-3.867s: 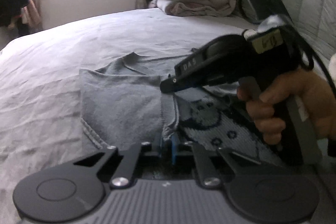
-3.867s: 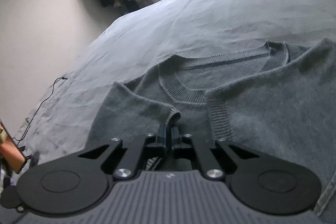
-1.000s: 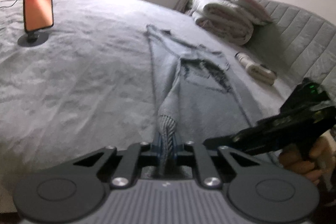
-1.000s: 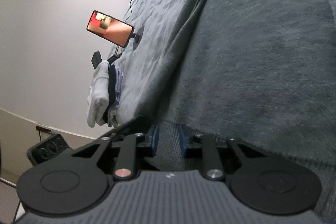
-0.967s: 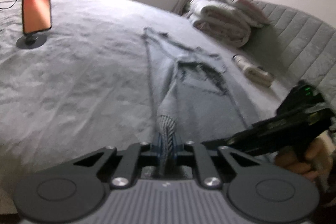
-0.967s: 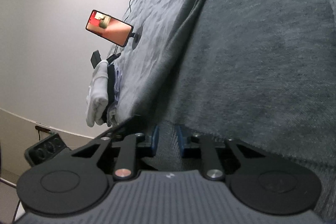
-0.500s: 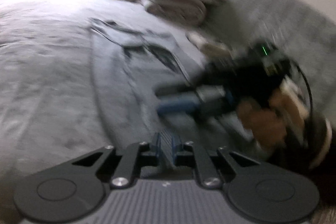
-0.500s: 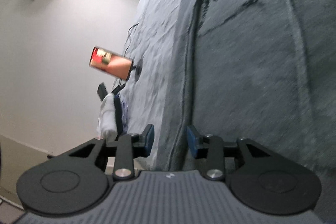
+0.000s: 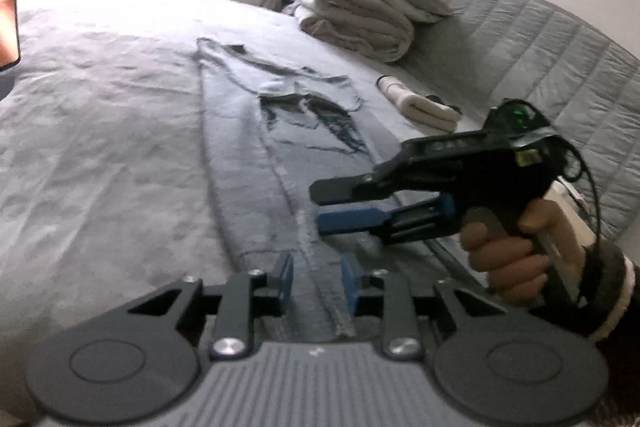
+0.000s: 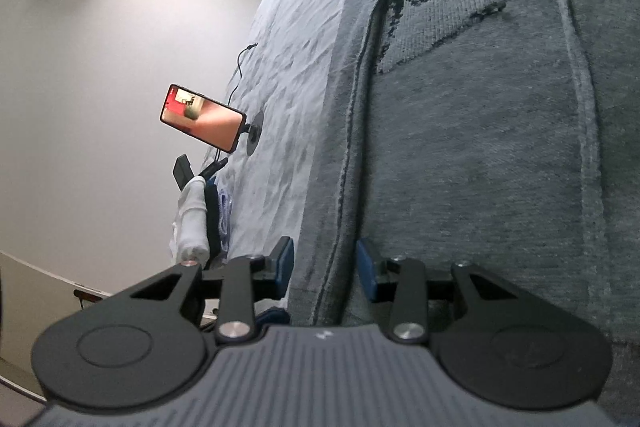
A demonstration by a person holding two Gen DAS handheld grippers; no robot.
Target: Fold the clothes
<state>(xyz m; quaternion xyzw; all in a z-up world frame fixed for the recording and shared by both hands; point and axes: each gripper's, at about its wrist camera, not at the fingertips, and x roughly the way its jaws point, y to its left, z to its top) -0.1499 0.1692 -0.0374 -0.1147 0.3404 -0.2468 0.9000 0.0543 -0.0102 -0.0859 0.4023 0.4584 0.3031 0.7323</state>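
The bed (image 9: 100, 147) has lots of open sheet on the window side of the sweater (image 9: 256, 155). A phone on a stand (image 10: 204, 117) stands at that edge. Rolled socks (image 9: 420, 103) lie near the sweater's other side, and stacked blankets (image 9: 356, 23) and the headboard (image 9: 540, 67) block the way behind them. The right gripper (image 9: 340, 201) hangs just over the sweater's near end.
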